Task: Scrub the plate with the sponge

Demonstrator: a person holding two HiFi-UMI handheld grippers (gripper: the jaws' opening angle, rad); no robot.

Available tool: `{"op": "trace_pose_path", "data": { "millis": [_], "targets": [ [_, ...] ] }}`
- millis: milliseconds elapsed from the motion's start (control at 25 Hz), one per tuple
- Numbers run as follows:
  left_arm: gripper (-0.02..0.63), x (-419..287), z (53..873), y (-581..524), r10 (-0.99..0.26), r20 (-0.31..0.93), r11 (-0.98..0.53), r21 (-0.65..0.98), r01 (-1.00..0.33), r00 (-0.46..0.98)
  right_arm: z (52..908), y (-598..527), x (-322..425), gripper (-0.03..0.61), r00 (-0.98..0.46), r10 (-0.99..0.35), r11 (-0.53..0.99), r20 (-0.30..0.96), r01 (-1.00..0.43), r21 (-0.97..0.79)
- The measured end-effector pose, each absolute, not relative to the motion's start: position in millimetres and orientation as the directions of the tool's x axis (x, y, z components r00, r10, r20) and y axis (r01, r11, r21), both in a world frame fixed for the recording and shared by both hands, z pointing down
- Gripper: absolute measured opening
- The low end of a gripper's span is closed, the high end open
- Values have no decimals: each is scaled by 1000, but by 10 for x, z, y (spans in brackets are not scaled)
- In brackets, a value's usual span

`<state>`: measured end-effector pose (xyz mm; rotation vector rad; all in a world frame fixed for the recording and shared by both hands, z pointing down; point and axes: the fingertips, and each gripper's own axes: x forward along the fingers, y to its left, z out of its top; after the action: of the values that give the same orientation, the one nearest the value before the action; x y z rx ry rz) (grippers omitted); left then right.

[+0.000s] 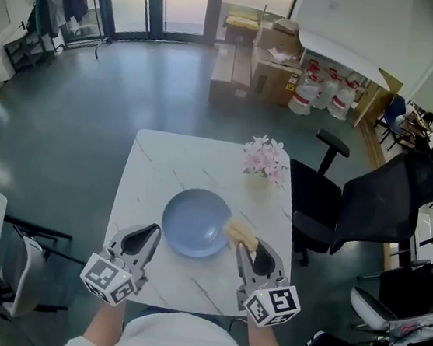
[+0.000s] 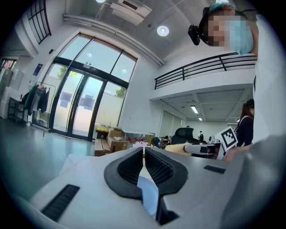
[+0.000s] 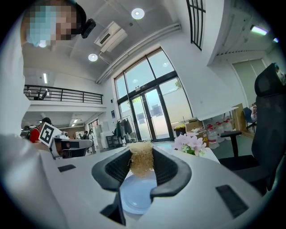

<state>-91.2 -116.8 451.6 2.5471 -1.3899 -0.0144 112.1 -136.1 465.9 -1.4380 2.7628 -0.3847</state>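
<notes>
Right gripper (image 1: 246,246) holds sponge (image 1: 239,232) at plate's (image 1: 195,222) right rim

Its jaws are clamped on the tan, fibrous sponge, which sticks out past the tips toward the blue plate in the middle of the table (image 1: 154,168). From the sponge, the plate's bowl lies to the left and slightly ahead. Whether the sponge touches the rim cannot be told. The left gripper (image 1: 150,235), jaws together on nothing, sits just beside the plate's near-left rim. Scrubbing likely calls for the right hand to sweep left, with the left gripper placed to steady the plate
</notes>
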Motion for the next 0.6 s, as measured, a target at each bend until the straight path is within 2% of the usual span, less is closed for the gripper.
{"op": "trace_pose_path", "data": {
  "millis": [600],
  "targets": [
    [40,-1047,4523,-1493,-793,87,-576,216,-788,603,4611,-1470,963,143,-529,-842,503,108,-841,-202]
  ]
}}
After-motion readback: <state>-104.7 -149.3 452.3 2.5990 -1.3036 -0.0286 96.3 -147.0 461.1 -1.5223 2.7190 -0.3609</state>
